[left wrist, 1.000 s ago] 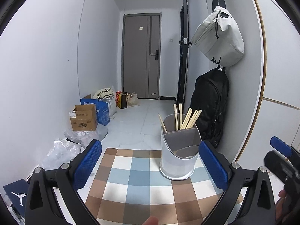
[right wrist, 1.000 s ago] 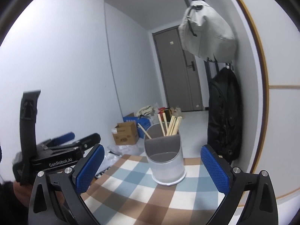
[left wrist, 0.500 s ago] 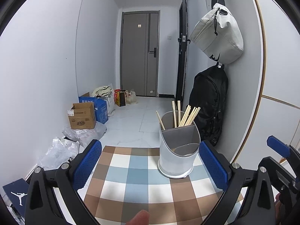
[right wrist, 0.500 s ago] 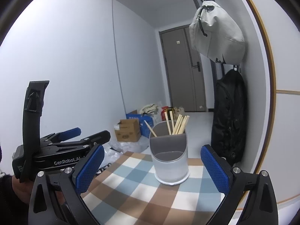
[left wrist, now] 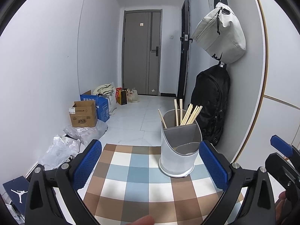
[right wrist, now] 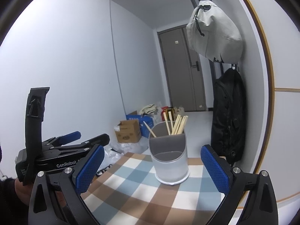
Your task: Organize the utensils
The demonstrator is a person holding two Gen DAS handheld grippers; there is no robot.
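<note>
From the left wrist, the left tool point(left wrist: 150, 165) was held apart and empty, the holder point(left wrist: 179, 150) of chopsticks point(left wrist: 187, 113) standing at the table's point(left wrist: 131, 187) far right. From the right wrist, the right tool point(right wrist: 151, 168) was likewise spread; a careless reach could tip the holder point(right wrist: 169, 161).

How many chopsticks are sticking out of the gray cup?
7 chopsticks show in the holder's back compartment: one leaning left, two upright in the middle, four fanned right. More may hide among them.
</note>
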